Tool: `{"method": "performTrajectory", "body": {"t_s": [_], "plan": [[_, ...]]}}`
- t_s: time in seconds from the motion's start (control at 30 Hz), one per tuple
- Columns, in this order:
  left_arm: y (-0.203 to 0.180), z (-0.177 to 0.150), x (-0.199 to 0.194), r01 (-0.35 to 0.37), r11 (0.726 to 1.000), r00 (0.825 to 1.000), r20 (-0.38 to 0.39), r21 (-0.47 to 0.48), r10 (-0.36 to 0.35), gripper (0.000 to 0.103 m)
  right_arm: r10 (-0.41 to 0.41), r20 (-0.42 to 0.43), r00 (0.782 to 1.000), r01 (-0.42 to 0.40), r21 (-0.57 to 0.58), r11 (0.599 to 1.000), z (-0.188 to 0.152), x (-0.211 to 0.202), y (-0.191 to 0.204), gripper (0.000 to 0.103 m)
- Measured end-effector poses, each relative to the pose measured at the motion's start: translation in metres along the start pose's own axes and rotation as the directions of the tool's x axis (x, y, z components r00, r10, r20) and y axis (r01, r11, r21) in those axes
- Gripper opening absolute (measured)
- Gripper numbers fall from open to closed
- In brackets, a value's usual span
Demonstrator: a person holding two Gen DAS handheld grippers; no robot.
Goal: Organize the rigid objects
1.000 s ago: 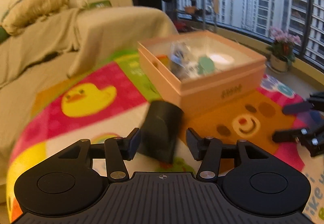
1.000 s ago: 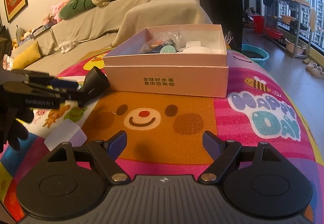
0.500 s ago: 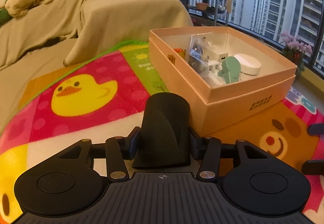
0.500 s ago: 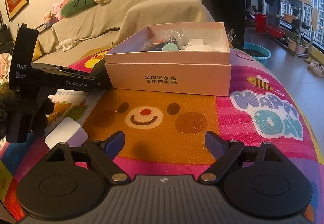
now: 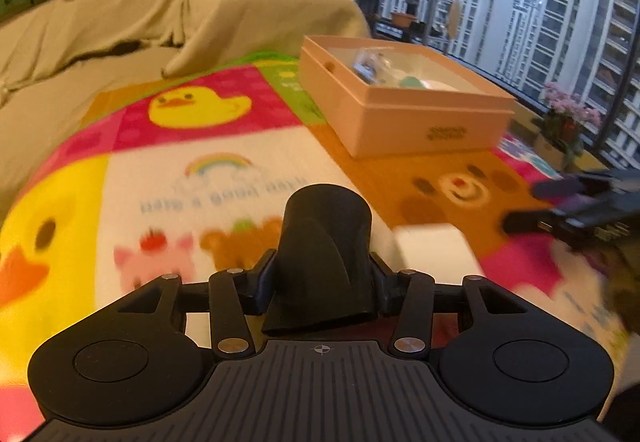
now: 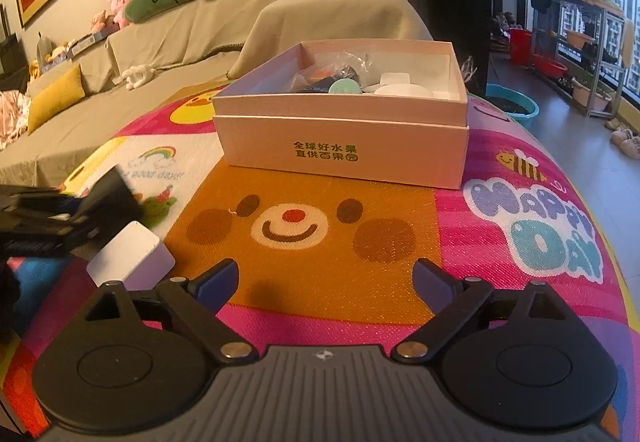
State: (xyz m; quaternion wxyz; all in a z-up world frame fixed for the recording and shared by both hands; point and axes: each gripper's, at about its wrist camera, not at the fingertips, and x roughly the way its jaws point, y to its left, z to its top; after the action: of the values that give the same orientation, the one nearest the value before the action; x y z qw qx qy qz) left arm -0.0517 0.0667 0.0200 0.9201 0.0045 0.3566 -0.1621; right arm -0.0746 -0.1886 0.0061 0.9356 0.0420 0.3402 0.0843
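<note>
My left gripper (image 5: 322, 282) is shut on a black nozzle-shaped piece (image 5: 326, 250) and holds it above the colourful play mat (image 5: 224, 178). It also shows at the left of the right wrist view (image 6: 108, 194). A white block (image 5: 434, 250) lies on the mat just right of it, also seen in the right wrist view (image 6: 130, 256). An open pink box (image 6: 344, 134) with several small items stands further back (image 5: 404, 110). My right gripper (image 6: 324, 282) is open and empty over the bear picture (image 6: 296, 226).
A covered sofa (image 6: 192, 26) with cushions runs behind the mat. A window with a plant (image 5: 568, 122) is at the right. A blue basin (image 6: 512, 106) and a shelf rack (image 6: 580, 42) stand on the floor past the mat's right edge.
My left gripper closed on the black piece, lifted it and pulled back from the box toward the white block. The right gripper stayed open and nearly still.
</note>
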Motion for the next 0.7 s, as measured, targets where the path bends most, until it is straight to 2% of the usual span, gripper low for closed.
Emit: {"method": "performTrajectory", "body": {"t_s": [0.07,0.2,0.3,0.37,0.4,0.5,0.7], "plan": [[-0.006,-0.003,-0.010,0.023,1.000,1.000,-0.002,-0.009,-0.023,0.050,-0.006,-0.005,1.000,0.006,-0.011,1.000,0.000,0.001,0.002,0.095],[-0.021,-0.002,-0.034,0.011,1.000,0.997,0.077,-0.029,-0.009,0.051,-0.016,-0.009,1.000,0.016,-0.024,1.000,0.000,0.002,0.004,0.096],[-0.029,0.002,-0.047,0.087,0.994,0.990,0.116,-0.067,-0.079,0.051,-0.023,-0.011,1.000,0.023,-0.032,0.999,-0.001,0.002,0.005,0.096],[-0.041,0.002,-0.043,0.129,0.991,0.989,0.079,-0.044,-0.125,0.051,-0.024,-0.011,1.000,0.024,-0.034,0.999,-0.001,0.002,0.005,0.096],[-0.048,0.001,-0.038,0.123,0.992,0.991,0.056,-0.021,-0.121,0.051,-0.024,-0.011,1.000,0.023,-0.034,0.999,-0.001,0.002,0.005,0.096],[-0.063,-0.006,-0.022,0.051,0.998,0.999,0.010,0.033,-0.052,0.048,-0.023,-0.010,1.000,0.022,-0.032,0.999,-0.001,0.002,0.005,0.096],[-0.061,0.001,0.007,0.035,0.998,0.999,-0.029,-0.048,-0.036,0.054,-0.016,-0.006,1.000,0.016,-0.022,1.000,-0.001,0.001,0.003,0.096]]}}
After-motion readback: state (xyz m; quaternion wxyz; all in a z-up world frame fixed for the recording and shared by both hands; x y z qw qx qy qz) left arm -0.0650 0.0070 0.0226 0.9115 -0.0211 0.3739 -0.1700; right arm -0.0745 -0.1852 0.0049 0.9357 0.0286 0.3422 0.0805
